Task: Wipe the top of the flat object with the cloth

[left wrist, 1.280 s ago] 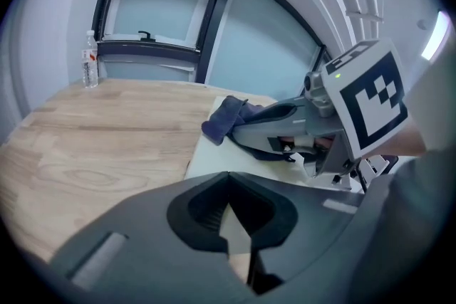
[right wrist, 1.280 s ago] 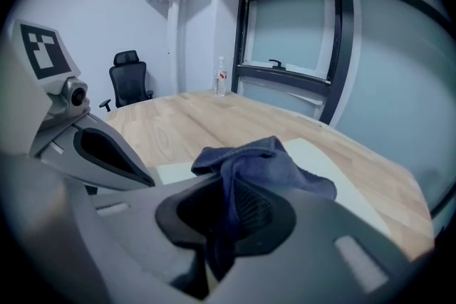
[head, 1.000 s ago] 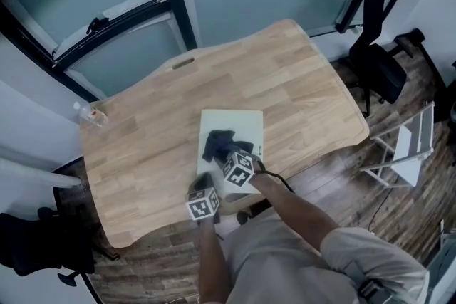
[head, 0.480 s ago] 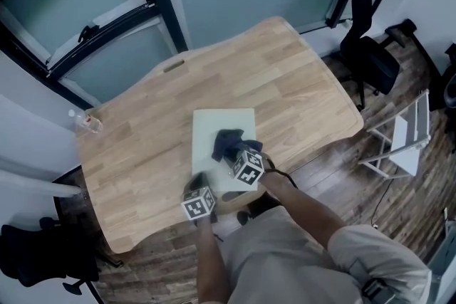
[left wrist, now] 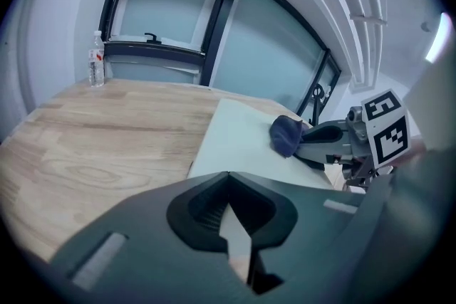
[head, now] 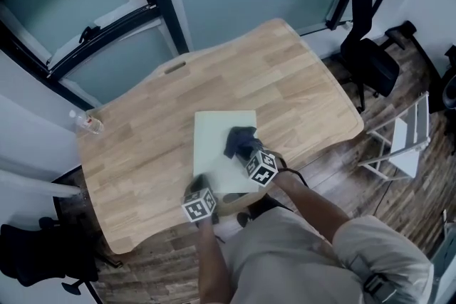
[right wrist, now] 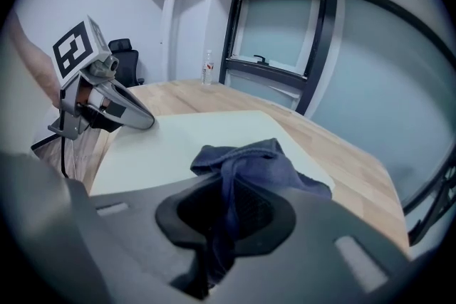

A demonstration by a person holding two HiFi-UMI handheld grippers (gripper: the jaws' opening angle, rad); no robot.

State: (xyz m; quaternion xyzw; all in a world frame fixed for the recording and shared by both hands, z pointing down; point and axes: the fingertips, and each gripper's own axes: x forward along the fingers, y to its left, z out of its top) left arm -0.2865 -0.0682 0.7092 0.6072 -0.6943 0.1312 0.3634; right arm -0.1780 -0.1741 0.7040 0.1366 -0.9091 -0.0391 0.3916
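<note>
the right gripper point(right wrist: 219, 228) is clenching a bunched dark blue cloth point(right wrist: 251, 161) and pressing it onto the right half of the pale flat board point(head: 214, 132), which is lying on the wooden table point(head: 285, 75) close to the person's side. the left gripper point(left wrist: 232, 211) is resting on the board's near corner with its jaws drawn together and nothing plainly between them. the likely risk: only a tight wad is touching, so strokes could be missing patches, and a hard push could be sliding the lightly pinned board
</note>
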